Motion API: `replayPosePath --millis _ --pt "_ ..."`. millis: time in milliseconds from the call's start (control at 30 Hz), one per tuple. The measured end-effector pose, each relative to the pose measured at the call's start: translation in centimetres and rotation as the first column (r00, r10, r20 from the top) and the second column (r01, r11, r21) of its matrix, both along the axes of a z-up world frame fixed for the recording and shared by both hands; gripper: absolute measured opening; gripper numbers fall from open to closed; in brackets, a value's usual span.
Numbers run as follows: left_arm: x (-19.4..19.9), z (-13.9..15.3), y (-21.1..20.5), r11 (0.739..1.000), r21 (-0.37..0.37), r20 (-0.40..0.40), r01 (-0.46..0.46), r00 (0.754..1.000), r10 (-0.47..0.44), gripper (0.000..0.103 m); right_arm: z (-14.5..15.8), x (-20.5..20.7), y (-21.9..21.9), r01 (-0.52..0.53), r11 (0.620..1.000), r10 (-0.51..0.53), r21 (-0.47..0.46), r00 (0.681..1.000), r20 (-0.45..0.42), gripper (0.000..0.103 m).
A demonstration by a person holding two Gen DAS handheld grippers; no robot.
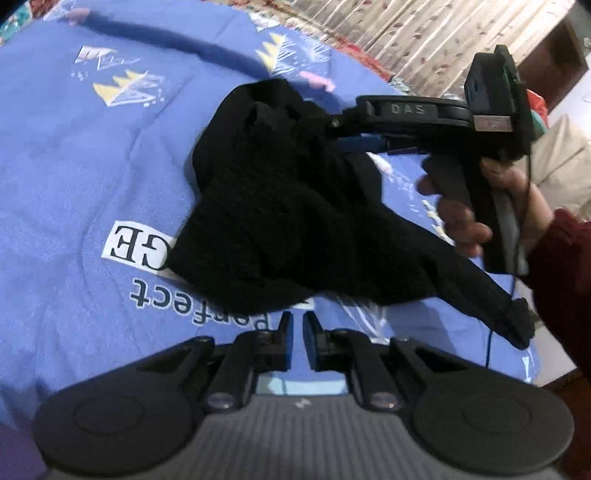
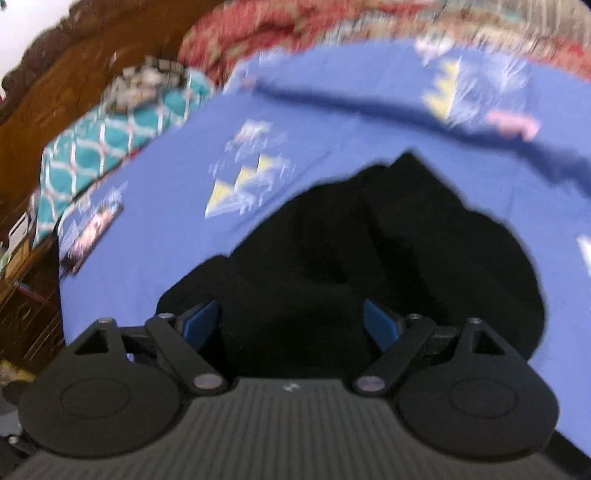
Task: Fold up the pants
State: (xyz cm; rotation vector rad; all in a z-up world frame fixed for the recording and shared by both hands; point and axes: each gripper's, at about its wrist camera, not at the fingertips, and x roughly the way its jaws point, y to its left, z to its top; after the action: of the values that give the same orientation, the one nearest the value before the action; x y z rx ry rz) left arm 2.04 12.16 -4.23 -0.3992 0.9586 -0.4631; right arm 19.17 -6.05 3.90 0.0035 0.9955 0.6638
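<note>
Black pants [image 1: 280, 206] lie crumpled in a heap on a blue printed bedsheet [image 1: 92, 177]. My left gripper [image 1: 295, 332] sits just short of the heap's near edge, shut, with nothing between its fingers. In the left wrist view my right gripper [image 1: 343, 134] reaches in from the right over the top of the heap, held by a hand [image 1: 461, 221] in a dark red sleeve. In the right wrist view the right gripper [image 2: 291, 325] is open, its blue pads [image 2: 201, 321] wide apart above the pants [image 2: 388, 240]. The pads do not press on the cloth. That view is blurred.
The bedsheet [image 2: 332, 122] has a dark blue band [image 2: 369, 99] across it. A teal patterned pillow [image 2: 110, 136], a red floral blanket [image 2: 277, 26] and a wooden headboard [image 2: 74, 74] lie beyond. A curtain [image 1: 424, 33] hangs behind the bed. The bed's edge [image 1: 535, 369] runs at the right.
</note>
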Motion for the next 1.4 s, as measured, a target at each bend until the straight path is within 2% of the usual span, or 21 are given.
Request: replayPosePath --millis 33,67,100,133,167,300,367,400,433,500,567,633,733,867,1000,1100,1167,1200,1233,1300,1400 --pt "0.5 -0.4 0.1 1.000 0.007 -0.014 -0.011 1.000 0.011 0.008 -0.4 -0.5 -0.8 -0.014 1.000 0.014 0.019 0.999 -0.045 0.056" --pt "0.9 -0.5 0.2 1.000 0.010 -0.026 -0.022 0.999 0.022 0.008 -0.3 -0.9 -1.2 -0.026 0.998 0.030 0.052 0.997 -0.073 0.046" --pt "1.2 -0.9 0.6 0.999 0.007 -0.044 -0.042 0.998 0.042 0.008 -0.1 -1.5 -2.0 -0.030 0.996 0.036 0.082 0.997 -0.070 0.030" --pt "1.4 -1.1 1.0 0.998 -0.004 -0.060 -0.056 0.997 0.056 0.008 0.3 -2.7 -2.6 -0.040 0.994 0.045 0.104 0.998 -0.043 0.020" --pt "1.5 -1.3 1.6 0.997 -0.025 -0.076 -0.070 0.995 0.068 0.008 0.7 -3.8 -3.1 -0.054 0.992 0.057 0.117 0.998 -0.022 0.018" --pt "0.6 -1.0 3.5 0.991 -0.081 -0.084 -0.107 0.991 0.100 0.008 2.5 -7.6 -4.8 -0.054 0.977 0.053 0.207 0.999 0.011 0.016" --pt "-0.3 -0.4 4.5 0.987 -0.103 -0.082 -0.123 0.990 0.115 0.016 3.3 -10.2 -5.3 -0.067 0.969 0.058 0.238 0.997 0.043 0.016" --pt "-0.9 -0.1 5.1 0.984 -0.117 -0.089 -0.135 0.988 0.125 0.029 3.6 -11.4 -4.9 -0.080 0.967 0.067 0.241 0.996 0.060 0.016" --pt "-1.5 0.1 5.6 0.981 -0.127 -0.100 -0.146 0.986 0.134 0.048 3.6 -12.8 -4.7 -0.093 0.966 0.077 0.242 0.994 0.074 0.016" --pt "-2.7 0.4 6.5 0.975 -0.148 -0.119 -0.165 0.982 0.148 0.064 3.2 -15.1 -3.6 -0.105 0.965 0.089 0.240 0.993 0.075 0.016" --pt "-3.5 0.5 7.2 0.970 -0.167 -0.149 -0.176 0.977 0.151 0.071 1.7 -17.1 -2.0 -0.119 0.970 0.107 0.214 0.992 0.067 0.016" --pt "-4.0 0.1 7.9 0.964 -0.186 -0.197 -0.190 0.968 0.153 0.085 -0.3 -18.8 -0.7 -0.119 0.975 0.116 0.189 0.993 0.027 0.016" --pt "-3.8 -0.7 8.7 0.941 -0.267 -0.256 -0.208 0.957 0.139 0.090 -3.1 -19.8 0.3 -0.084 0.980 0.094 0.182 0.994 -0.048 0.016" --pt "-2.7 -0.7 8.0 0.914 -0.359 -0.269 -0.191 0.958 0.095 0.097 -3.4 -19.9 0.7 -0.047 0.981 0.058 0.186 0.997 -0.051 0.016" --pt "-0.7 -0.5 5.3 0.948 -0.306 -0.238 -0.092 0.971 0.017 0.102 -2.1 -19.3 0.9 -0.039 0.974 0.046 0.223 0.999 -0.027 0.016" --pt "1.8 -1.9 4.0 0.959 -0.271 -0.266 -0.081 0.964 0.006 0.100 -1.4 -19.4 0.8 -0.029 0.964 0.034 0.266 0.999 -0.014 0.013" --pt "3.4 -2.3 3.7 0.956 -0.282 -0.259 -0.082 0.966 0.007 0.065 -0.8 -19.4 0.5 -0.019 0.952 0.024 0.305 1.000 -0.014 0.010" --pt "4.2 -2.2 3.6 0.958 -0.275 -0.265 -0.079 0.964 0.003 0.028 -0.5 -19.3 0.6 -0.017 0.947 0.022 0.321 1.000 -0.014 0.008" --pt "5.1 -2.0 3.5 0.953 -0.295 -0.265 -0.070 0.964 -0.011 0.019 -0.2 -19.1 0.8 -0.017 0.944 0.023 0.330 1.000 -0.012 0.008" --pt "6.2 0.3 3.9 0.935 -0.350 -0.179 -0.059 0.984 -0.005 0.015 -0.1 -19.0 1.0 -0.014 0.947 0.016 0.321 1.000 -0.004 0.008" --pt "6.6 6.1 4.6 0.943 -0.333 0.023 -0.021 0.999 0.030 0.015 0.3 -17.4 2.5 0.008 0.948 -0.014 0.317 1.000 0.017 0.008"
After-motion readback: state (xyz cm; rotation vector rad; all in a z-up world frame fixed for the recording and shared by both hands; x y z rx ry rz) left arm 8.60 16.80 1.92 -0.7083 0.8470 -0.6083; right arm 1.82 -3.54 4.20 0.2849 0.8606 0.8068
